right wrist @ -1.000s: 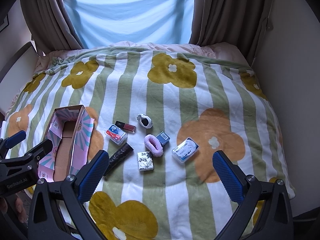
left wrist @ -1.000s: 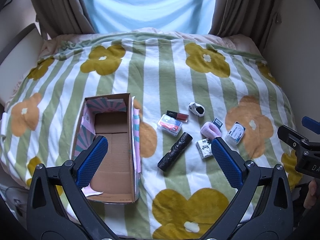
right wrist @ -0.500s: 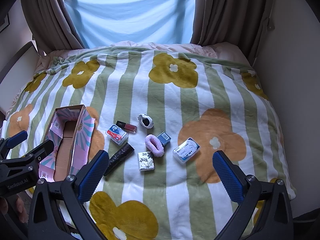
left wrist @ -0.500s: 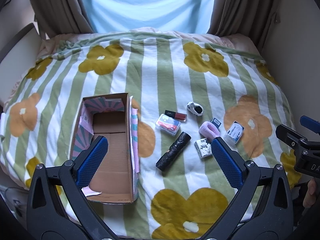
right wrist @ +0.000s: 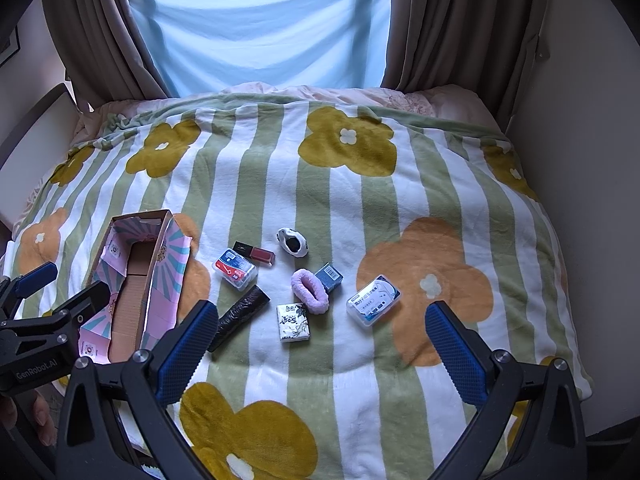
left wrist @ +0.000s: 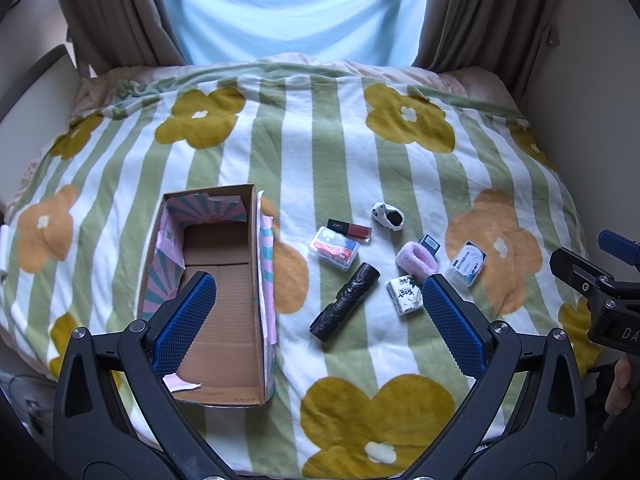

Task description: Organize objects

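Jaws of both the left gripper (left wrist: 320, 312) and right gripper (right wrist: 320, 338) gape wide, empty; the soft blanket (right wrist: 360, 200) could let the roll (right wrist: 240, 316) at 10 o'clock slip.

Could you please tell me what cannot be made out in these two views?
- Cardboard box floor: right wrist view, near wall and left gripper hide it.
- Black roll near end: right wrist view, behind right gripper finger.
- Tissue pack print: too small.
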`<state>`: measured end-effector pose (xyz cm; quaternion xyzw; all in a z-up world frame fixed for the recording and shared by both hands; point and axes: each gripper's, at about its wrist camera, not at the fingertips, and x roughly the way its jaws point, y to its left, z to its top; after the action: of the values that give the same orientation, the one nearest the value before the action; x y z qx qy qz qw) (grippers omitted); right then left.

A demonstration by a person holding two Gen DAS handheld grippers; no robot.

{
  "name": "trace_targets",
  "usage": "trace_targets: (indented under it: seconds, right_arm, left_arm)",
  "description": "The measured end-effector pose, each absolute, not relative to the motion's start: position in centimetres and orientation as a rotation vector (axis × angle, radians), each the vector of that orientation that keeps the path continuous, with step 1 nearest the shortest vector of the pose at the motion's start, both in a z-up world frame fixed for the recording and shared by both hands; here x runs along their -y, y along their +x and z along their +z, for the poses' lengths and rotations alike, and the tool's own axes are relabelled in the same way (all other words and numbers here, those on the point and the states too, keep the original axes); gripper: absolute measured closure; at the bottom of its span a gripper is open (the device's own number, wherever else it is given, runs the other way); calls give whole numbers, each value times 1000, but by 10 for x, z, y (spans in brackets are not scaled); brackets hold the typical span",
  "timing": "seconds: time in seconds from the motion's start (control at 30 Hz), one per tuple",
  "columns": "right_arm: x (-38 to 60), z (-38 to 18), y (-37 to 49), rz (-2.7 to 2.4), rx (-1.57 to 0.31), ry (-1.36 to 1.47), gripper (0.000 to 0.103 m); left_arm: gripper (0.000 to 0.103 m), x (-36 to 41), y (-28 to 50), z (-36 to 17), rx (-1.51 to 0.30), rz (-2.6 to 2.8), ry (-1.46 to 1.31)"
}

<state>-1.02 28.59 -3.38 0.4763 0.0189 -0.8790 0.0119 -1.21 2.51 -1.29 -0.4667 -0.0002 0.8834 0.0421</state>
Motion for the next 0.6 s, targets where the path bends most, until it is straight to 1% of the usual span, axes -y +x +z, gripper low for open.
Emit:
trace_targets:
  seconds: [0.6]
  right_arm:
    - [-280,-28,0,-2734,-22,1465,0]
  left_arm:
    - [1,-30,-10,-14,7,2689,-1434]
